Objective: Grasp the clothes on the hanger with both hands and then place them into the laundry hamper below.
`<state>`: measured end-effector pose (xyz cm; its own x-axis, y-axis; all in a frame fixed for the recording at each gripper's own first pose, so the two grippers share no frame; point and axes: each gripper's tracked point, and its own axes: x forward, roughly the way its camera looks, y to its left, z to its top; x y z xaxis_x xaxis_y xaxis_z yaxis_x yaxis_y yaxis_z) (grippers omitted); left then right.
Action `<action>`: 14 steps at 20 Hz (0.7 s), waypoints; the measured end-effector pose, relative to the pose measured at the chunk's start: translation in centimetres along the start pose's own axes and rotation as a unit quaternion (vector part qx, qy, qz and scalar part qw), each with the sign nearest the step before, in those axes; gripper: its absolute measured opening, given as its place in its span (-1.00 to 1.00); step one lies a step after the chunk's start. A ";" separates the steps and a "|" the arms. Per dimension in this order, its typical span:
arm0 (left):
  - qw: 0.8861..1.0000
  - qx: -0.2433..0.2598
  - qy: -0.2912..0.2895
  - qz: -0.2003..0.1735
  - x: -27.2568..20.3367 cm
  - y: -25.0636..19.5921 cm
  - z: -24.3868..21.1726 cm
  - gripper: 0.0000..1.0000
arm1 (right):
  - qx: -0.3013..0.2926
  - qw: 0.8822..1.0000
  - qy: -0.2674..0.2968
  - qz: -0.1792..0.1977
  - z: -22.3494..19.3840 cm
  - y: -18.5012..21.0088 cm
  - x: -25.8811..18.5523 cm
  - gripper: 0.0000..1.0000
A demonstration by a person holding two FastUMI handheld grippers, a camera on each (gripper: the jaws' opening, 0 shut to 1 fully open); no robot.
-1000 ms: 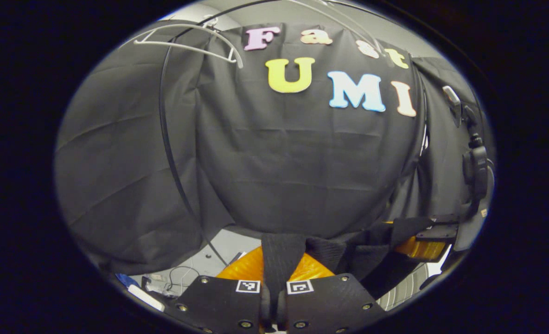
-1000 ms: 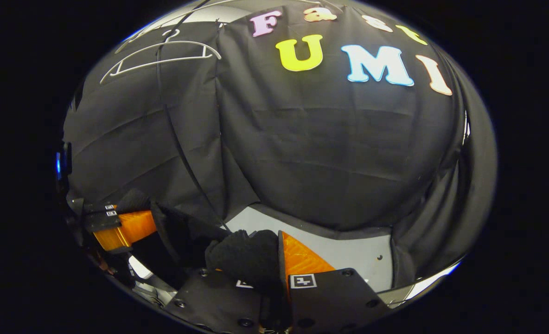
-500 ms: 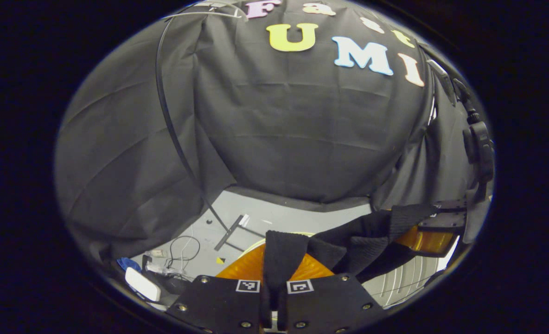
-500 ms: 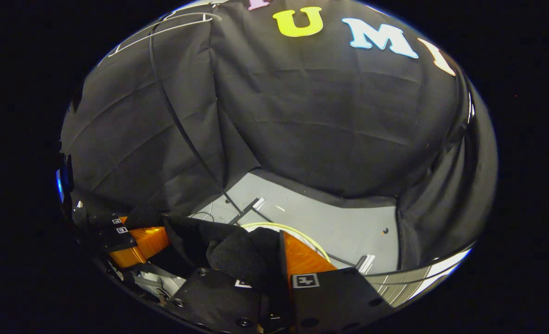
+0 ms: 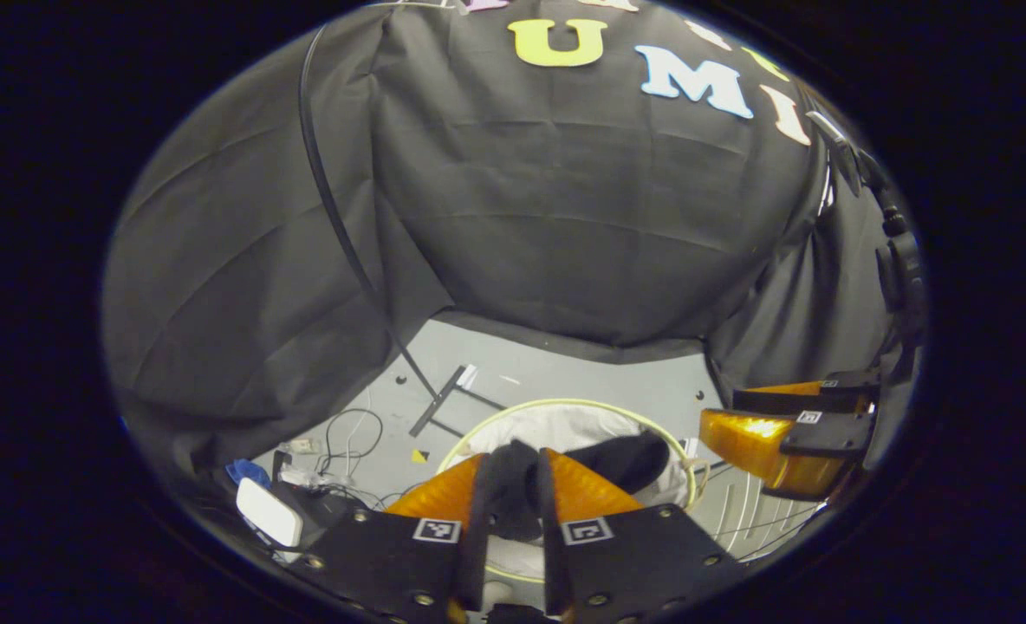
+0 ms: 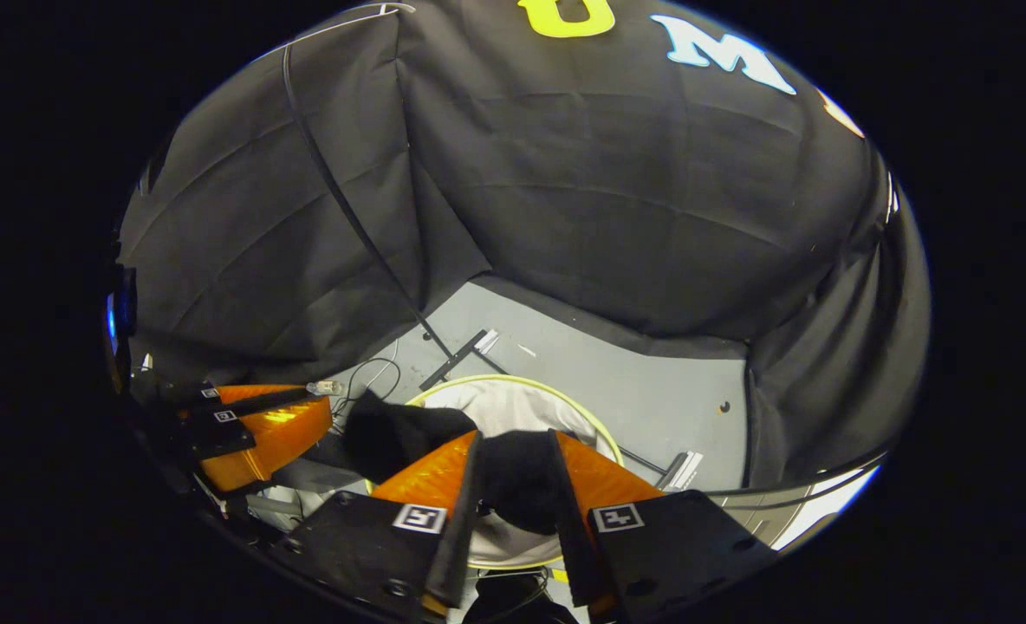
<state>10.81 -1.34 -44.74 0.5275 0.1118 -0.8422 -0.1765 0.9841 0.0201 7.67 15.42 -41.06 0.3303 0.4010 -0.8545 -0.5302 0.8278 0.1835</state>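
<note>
Both grippers (image 5: 509, 485) (image 6: 513, 485) w/ jaws parted, black garment (image 6: 392, 433) draped over hamper rim (image 6: 513, 379) at 9 o'clock, could slide out

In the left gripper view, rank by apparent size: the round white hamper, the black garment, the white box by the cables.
1. Round white laundry hamper with yellow-green rim, largest.
2. Black knit garment, though the tongs partly hide it.
3. Small white box, smallest; it sits at the distorted edge, so unsure.
</note>
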 end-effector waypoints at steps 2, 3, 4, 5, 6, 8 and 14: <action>1.000 0.001 -0.020 0.006 -0.3 0.1 1.5 0.23 | -0.001 1.000 -0.002 -0.004 0.1 -0.2 0.0 0.33; 1.000 -0.002 -0.028 0.013 -0.3 0.4 2.1 0.55 | -0.003 1.000 -0.003 -0.008 0.0 -0.4 0.1 0.52; 0.999 -0.006 -0.035 0.018 -0.5 0.9 2.0 0.87 | -0.003 1.000 -0.005 -0.009 0.1 -0.2 0.1 0.71; 0.999 -0.011 -0.040 0.022 -0.6 1.1 2.3 0.91 | -0.003 1.000 -0.008 -0.012 0.2 -0.3 -0.1 0.90; 0.999 -0.016 -0.043 0.024 -0.9 1.4 2.2 0.87 | -0.004 1.000 -0.011 -0.013 0.1 -0.2 -0.1 0.96; 0.998 -0.020 -0.047 0.029 -1.4 1.8 2.5 0.87 | -0.003 1.000 -0.017 -0.014 0.4 -0.4 -0.4 0.96; 0.997 -0.025 -0.073 0.026 -2.9 1.7 4.6 0.89 | 0.000 0.999 -0.052 -0.017 2.2 -0.8 -2.3 0.96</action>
<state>12.81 0.63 -39.80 0.6317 0.1847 -0.7529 -0.2465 0.9687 0.0308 9.10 14.69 -38.18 0.4269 0.4119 -0.8050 -0.5180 0.8411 0.1557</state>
